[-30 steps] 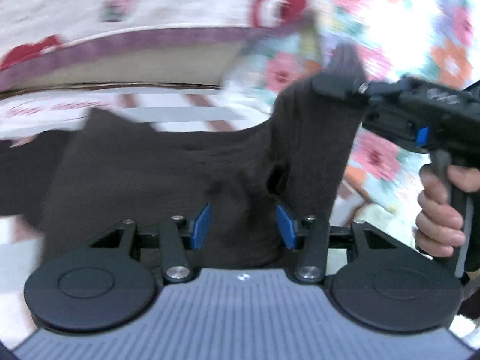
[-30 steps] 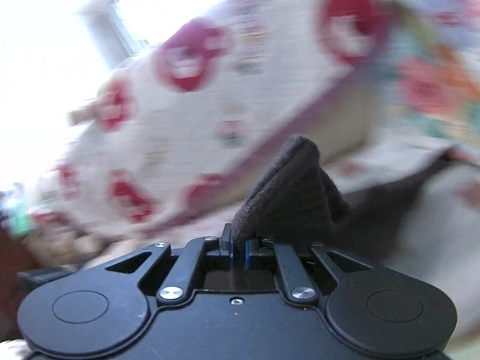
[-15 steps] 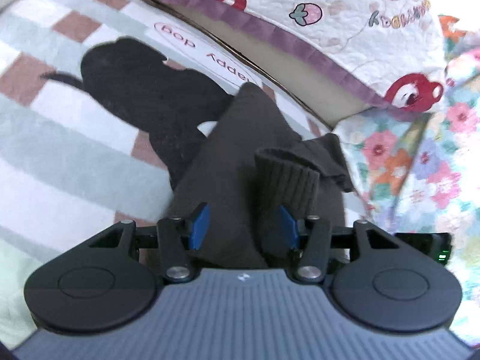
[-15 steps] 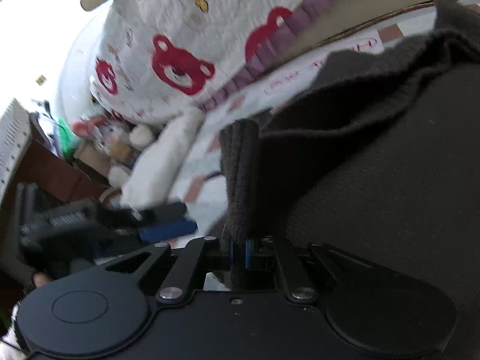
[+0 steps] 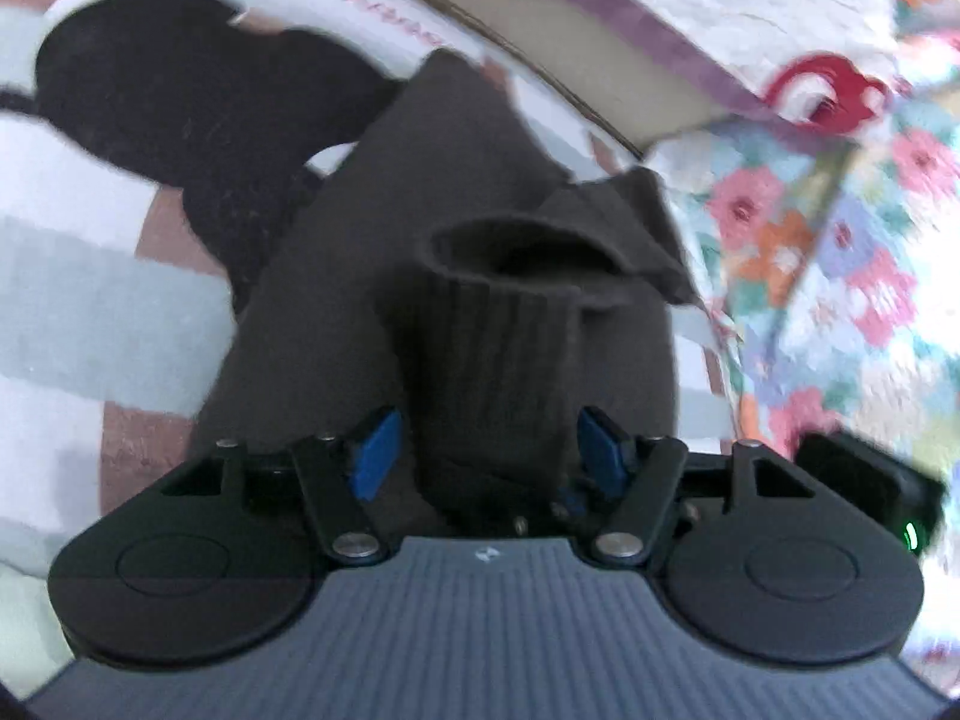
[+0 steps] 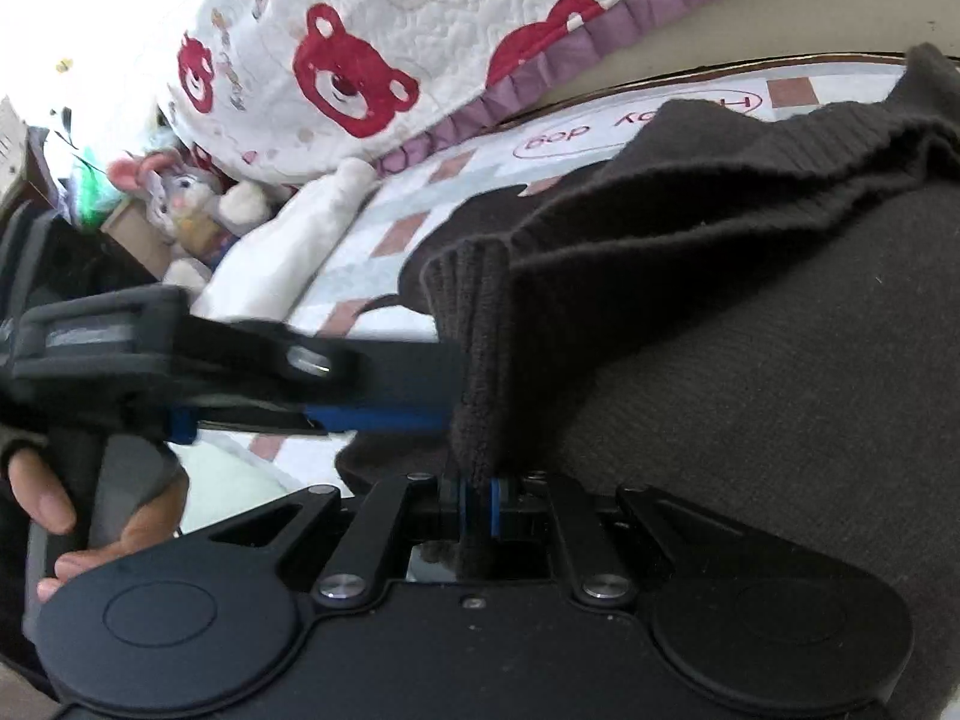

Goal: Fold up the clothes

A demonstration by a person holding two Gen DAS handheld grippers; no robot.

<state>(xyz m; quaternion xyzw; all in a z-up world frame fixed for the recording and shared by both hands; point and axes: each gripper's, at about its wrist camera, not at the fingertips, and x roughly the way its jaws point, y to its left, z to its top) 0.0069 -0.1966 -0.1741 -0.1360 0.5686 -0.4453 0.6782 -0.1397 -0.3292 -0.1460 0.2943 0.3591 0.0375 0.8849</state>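
sweater [image 5: 456, 192]: dark brown knit, lying spread on the checked bed cover [image 5: 90, 300], near the bear quilt [image 6: 372, 24].
feel: looks soft, limp and light; it will likely sag and drape from any held point, and the knit should not slip much.
where to hold: the ribbed cuff [image 5: 498, 348] and the ribbed hem look the firmest edges; i would pinch there rather than mid-panel.
left gripper [image 5: 489, 450]: jaws opening, the cuff standing between the blue pads [image 5: 375, 450] with a gap on the near side; i judge it let go.
right gripper [image 6: 477, 507]: clenched tight on a ribbed fold of the sweater [image 6: 750, 360], which rises straight up from its tips.
relation: the sweater's body spreads right of the right gripper; the left gripper [image 6: 372, 417] comes in from the left, touching the same fold.
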